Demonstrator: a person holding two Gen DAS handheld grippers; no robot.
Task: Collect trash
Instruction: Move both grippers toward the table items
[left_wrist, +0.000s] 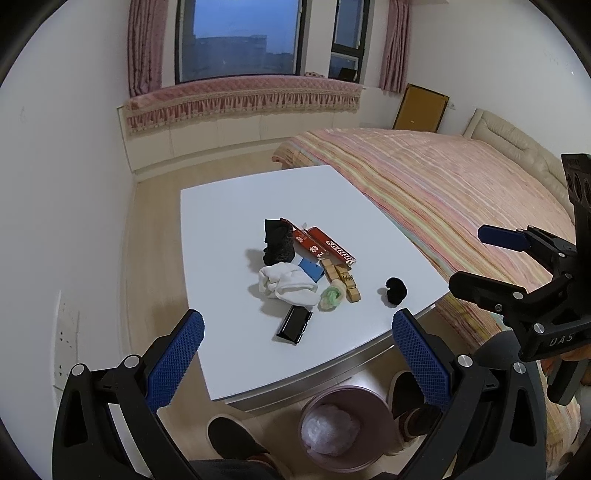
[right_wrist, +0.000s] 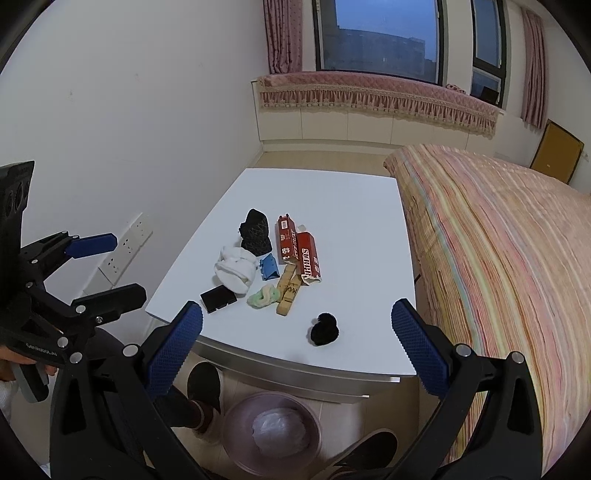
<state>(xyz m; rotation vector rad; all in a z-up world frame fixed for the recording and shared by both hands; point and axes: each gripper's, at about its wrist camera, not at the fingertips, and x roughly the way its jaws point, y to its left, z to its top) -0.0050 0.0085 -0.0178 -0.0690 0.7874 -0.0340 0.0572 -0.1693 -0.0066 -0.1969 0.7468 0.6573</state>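
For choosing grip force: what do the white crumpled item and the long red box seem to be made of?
White crumpled item: probably soft cloth, matte, with rounded folds. Long red box: likely thin printed cardboard, slightly glossy, with flat faces and an open end.

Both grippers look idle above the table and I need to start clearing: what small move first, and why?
Probably lower the right gripper toward the black fuzzy ball. Both the right gripper and the left gripper are open and hold nothing. The ball lies apart from the pile, nearest the table edge above the pink bin, so it looks like the easiest first pick.
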